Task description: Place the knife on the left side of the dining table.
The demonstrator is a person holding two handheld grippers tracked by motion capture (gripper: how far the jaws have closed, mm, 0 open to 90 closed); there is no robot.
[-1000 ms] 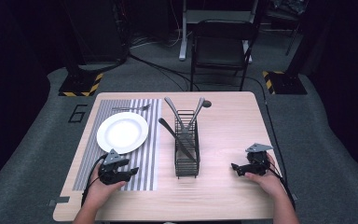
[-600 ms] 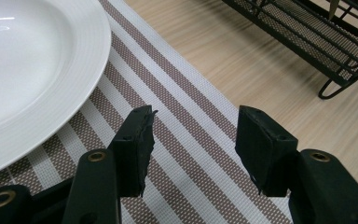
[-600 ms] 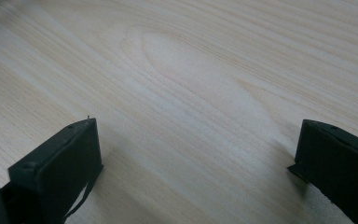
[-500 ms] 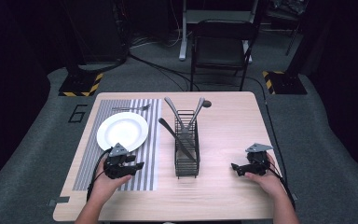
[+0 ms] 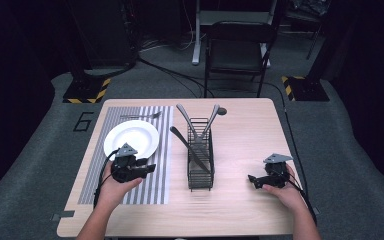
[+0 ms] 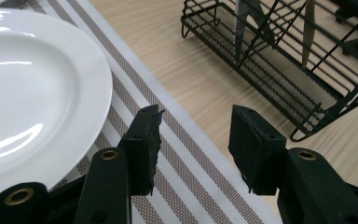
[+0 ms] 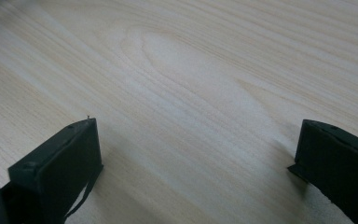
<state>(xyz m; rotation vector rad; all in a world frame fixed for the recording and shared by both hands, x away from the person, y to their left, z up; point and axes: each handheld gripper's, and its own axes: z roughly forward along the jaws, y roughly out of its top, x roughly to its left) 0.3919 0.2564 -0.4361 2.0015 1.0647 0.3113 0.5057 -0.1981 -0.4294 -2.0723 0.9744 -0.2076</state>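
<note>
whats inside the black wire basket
The black wire basket holds cutlery standing tilted: a knife and two more utensils crossing above the rim. Their lower ends sit behind the mesh, so what each one is stays unclear.

surface: light wooden table (image 5: 250,210) | left half: striped placemat (image 5: 150,190) with white plate (image 5: 131,139) and fork (image 5: 140,116) near far edge | centre: black wire basket (image 5: 200,165) holding utensils
</note>
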